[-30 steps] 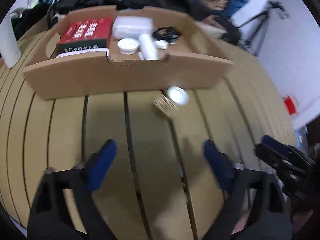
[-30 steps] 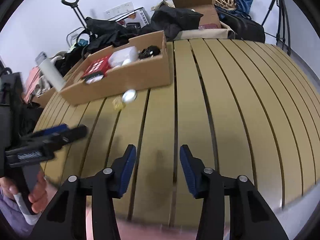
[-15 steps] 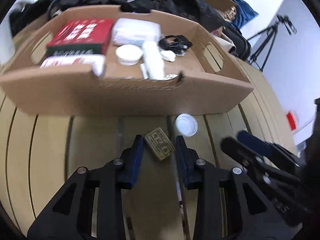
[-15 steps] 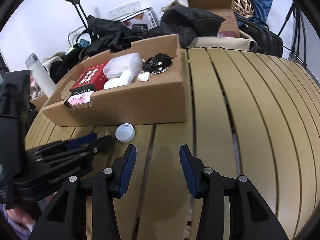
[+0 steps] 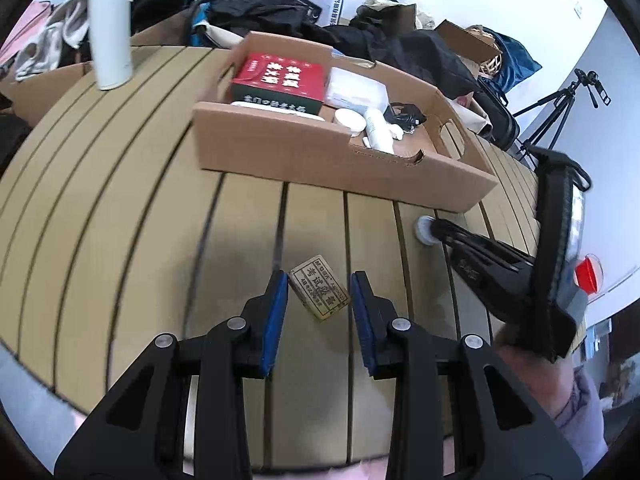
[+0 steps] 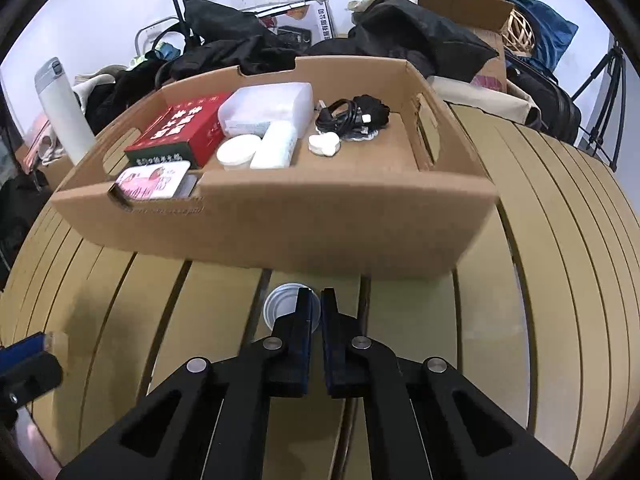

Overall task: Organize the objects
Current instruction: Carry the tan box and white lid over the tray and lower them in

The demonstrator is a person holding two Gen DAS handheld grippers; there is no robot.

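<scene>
Two tools at work on slatted bench (image 5: pixel 120 216): left tool (image 5: pixel 319 280) open, straddling small box (image 5: pixel 319 294) lying diagonal between pads. Right tool (image 6: pixel 315 295) nearly closed on white cap's (image 6: pixel 280 304) rim, cardboard tray (image 6: pixel 280 236) just beyond.

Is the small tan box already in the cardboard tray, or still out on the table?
Out. The small tan box lies flat on the slatted table, in front of the cardboard tray, between the open left hand-held gripper fingers.

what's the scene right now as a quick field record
left tongs: open, straddling the small tan box on the slatted table
right tongs: nearly closed on the rim of the white round lid
cardboard tray: holds red box, clear plastic case, black cable
white bottle: upright, beyond the tray's left end
</scene>
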